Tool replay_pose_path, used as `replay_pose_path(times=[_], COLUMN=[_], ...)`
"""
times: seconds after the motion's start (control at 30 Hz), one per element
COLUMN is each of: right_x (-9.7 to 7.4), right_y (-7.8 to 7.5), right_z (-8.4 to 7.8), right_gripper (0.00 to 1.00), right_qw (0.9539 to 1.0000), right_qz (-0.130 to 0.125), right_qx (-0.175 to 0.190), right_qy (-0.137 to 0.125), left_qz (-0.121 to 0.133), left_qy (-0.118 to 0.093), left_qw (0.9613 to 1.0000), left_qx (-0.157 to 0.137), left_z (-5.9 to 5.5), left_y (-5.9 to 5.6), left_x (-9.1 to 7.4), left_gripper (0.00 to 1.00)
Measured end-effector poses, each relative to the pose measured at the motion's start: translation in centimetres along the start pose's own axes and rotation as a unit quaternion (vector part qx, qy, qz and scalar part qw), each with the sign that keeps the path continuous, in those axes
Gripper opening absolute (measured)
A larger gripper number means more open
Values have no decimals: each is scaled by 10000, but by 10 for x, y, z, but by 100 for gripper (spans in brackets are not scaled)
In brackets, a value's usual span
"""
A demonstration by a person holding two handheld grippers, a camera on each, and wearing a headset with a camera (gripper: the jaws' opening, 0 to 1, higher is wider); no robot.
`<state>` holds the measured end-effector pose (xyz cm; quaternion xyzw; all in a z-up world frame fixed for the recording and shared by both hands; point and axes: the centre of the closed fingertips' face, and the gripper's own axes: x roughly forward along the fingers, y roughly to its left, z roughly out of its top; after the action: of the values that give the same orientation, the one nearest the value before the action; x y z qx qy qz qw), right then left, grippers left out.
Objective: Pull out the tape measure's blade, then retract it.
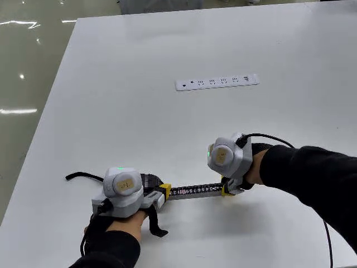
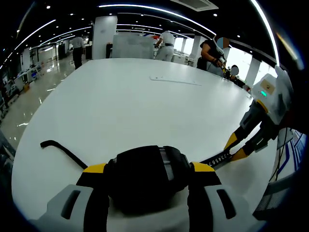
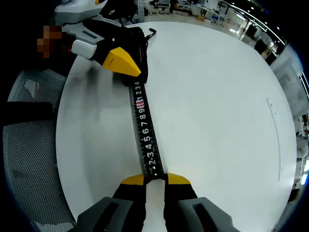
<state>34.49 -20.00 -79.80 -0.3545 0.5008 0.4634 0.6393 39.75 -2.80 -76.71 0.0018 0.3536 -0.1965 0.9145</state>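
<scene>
The black tape measure case sits between the yellow-tipped fingers of my left gripper, which is shut on it; the case rests on the white table near its front edge. A short length of numbered blade runs from the case to my right gripper, which is shut on the blade's end. From the head, the blade stretches between my left gripper and my right gripper. A black wrist strap trails from the case.
A white power strip lies flat toward the far middle of the table. People stand beyond the table's far edge. Glossy floor lies off the left edge. A mesh chair stands beside the table.
</scene>
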Motion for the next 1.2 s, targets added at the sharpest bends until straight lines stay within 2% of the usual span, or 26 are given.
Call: replay_pose_path(times=[1.2], right_x=[4], right_y=[2], right_z=[12], right_gripper=[9], right_qw=[9999], right_qz=[-66], right_qx=[89], right_qy=[-45], left_qz=[6], left_qy=[-8], left_qw=[10000], left_qx=[-10], left_z=[1], left_y=[-1], left_x=[-1], left_gripper=[60])
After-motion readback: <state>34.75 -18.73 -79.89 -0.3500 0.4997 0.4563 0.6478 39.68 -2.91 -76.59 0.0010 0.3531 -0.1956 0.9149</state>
